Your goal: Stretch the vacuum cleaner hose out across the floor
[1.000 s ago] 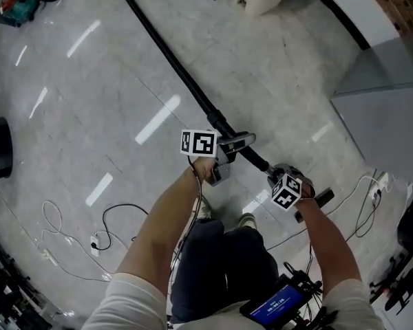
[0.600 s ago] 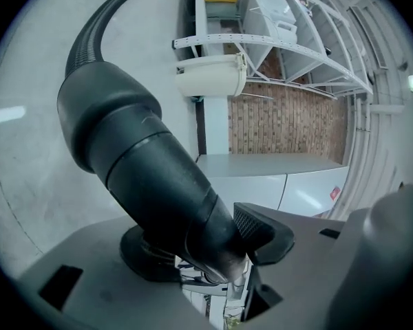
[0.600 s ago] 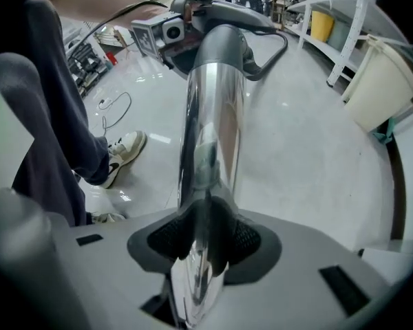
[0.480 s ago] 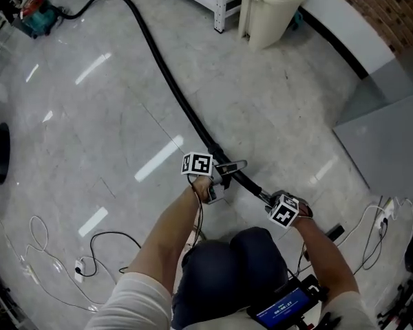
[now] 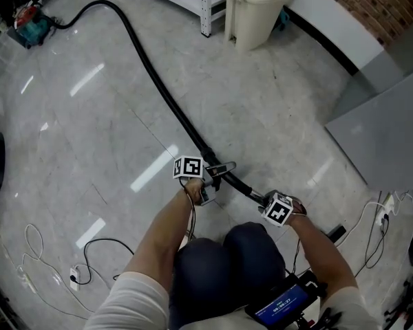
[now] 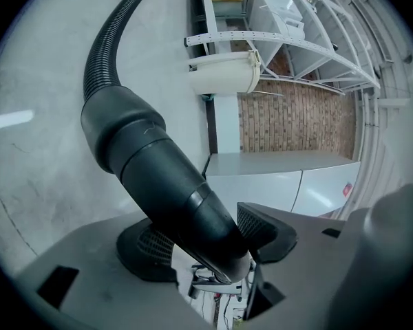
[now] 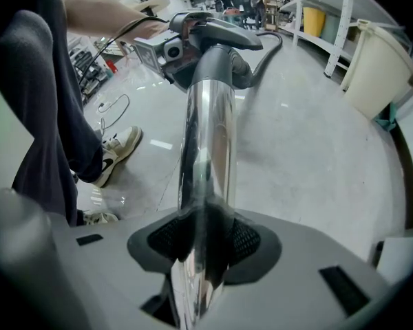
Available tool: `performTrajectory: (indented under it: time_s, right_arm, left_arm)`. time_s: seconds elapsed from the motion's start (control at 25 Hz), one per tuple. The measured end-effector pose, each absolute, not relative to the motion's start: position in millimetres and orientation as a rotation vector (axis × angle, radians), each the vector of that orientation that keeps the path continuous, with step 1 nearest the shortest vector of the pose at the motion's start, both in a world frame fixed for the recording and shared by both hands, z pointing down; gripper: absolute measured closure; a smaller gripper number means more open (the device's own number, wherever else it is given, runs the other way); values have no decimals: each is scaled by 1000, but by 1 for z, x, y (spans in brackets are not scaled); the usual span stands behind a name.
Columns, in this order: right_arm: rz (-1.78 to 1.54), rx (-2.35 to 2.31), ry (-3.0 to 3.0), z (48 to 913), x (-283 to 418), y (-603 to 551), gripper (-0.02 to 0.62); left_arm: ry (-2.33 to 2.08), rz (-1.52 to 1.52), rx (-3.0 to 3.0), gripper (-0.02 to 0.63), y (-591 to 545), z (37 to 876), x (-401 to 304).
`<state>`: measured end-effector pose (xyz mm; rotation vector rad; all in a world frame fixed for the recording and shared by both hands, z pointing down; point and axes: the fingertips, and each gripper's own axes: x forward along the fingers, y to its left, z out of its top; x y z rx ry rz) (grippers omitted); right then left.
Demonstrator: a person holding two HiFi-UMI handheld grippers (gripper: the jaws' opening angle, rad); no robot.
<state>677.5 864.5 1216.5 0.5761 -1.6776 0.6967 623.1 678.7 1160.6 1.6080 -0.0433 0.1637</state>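
Note:
A long black ribbed vacuum hose (image 5: 158,88) curves over the floor from the far left to my hands. In the left gripper view its smooth black cuff (image 6: 158,170) lies between the jaws of my left gripper (image 6: 206,249) (image 5: 217,174). These jaws have just been opening and stand open, loose round the cuff. The chrome wand tube (image 7: 206,129) runs on from the curved handle (image 7: 217,36). My right gripper (image 7: 203,243) (image 5: 263,199) points steeply down and is shut on that tube, with both pads (image 7: 251,243) against it.
A beige bin (image 5: 251,12) and a white rack leg (image 5: 206,5) stand at the back. A teal machine (image 5: 31,26) sits far left and a grey cabinet (image 5: 385,129) at the right. Thin cables (image 5: 89,253) lie near the person's shoes (image 7: 117,153).
Both grippers have sunk toward the floor with the hose end. The person's knees have bent forward, and the bin and more of the hose have come into view.

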Motion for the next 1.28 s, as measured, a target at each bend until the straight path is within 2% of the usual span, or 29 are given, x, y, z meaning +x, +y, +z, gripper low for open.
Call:
performTrajectory:
  time_s: [0.36, 1.12, 1.28]
  right_arm:
    - [744, 526, -1695, 1239, 668, 871, 463]
    - [863, 324, -1837, 1251, 625, 900, 468]
    - [869, 282, -1843, 1254, 621, 905, 448]
  left_arm:
    - [-92, 271, 1674, 326, 682, 1192, 610]
    - [-78, 514, 1754, 322, 719, 1224, 565]
    - [-93, 611, 1795, 316, 731, 1235, 549]
